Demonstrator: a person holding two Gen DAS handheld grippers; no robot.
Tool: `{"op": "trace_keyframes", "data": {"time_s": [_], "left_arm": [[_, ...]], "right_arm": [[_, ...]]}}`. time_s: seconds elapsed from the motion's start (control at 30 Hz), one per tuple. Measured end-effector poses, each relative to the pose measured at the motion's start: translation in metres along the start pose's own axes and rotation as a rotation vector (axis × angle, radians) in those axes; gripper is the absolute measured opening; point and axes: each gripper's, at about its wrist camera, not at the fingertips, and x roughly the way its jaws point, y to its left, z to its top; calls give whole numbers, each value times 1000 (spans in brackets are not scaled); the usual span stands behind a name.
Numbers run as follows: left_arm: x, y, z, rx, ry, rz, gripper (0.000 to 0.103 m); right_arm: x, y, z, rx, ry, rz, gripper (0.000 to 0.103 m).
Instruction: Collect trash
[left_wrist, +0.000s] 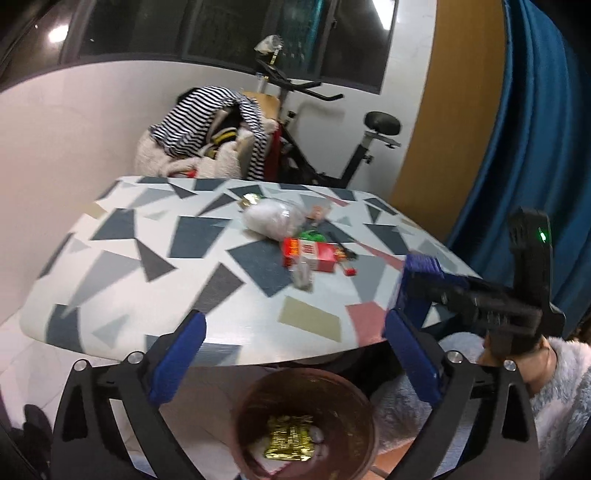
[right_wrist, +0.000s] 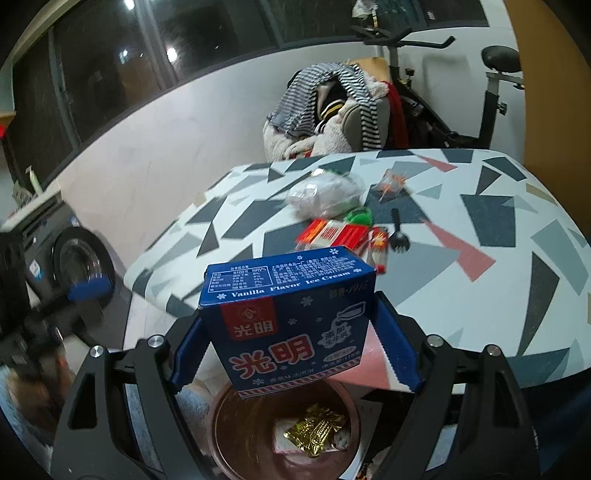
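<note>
My left gripper (left_wrist: 295, 325) stands open with nothing between its blue fingers, above a brown bin (left_wrist: 251, 406) that holds a gold wrapper (left_wrist: 290, 441). My right gripper (right_wrist: 288, 317) is shut on a blue ice cream box (right_wrist: 291, 332), held upright over the same bin (right_wrist: 221, 417) and gold wrapper (right_wrist: 317, 430). On the patterned table (right_wrist: 480, 295) lie a white plastic bag (right_wrist: 325, 195), a red carton (right_wrist: 332, 234), a green scrap (right_wrist: 360, 216), a black fork (right_wrist: 397, 236) and a small clear wrapper (right_wrist: 391, 182). The right gripper (left_wrist: 417, 284) shows at the table's right edge in the left wrist view.
The bin stands below the table's near edge (left_wrist: 258, 350). A chair heaped with clothes (left_wrist: 207, 136) and an exercise bike (left_wrist: 332, 147) are behind the table. A blue curtain (left_wrist: 517, 110) hangs at the right, a washing machine (right_wrist: 74, 258) at the left. A fuzzy sleeve (left_wrist: 561, 387) is near.
</note>
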Motion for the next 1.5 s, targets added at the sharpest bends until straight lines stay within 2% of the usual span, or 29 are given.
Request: {"op": "trace_keyframes", "data": {"time_s": [0.27,0.53,1.03,1.17,1.5], "left_arm": [[-11,13,-5,-18,-13,93,97],[-17,26,-13,-67,-21,142,97],[-14,24,-20,-50,-14,163,97],[-13,25,-21,-57,-11,161,97],[-13,28,-23,-60,-13,160,97]], "right_arm": [[25,27,-38,-77,123,8,82],[44,34,-53,-91,200,1,82],[53,36,-57,-95,239,18,84],[52,37,-58,-97,237,20,91],[54,33,-56,-82,242,11,97]]}}
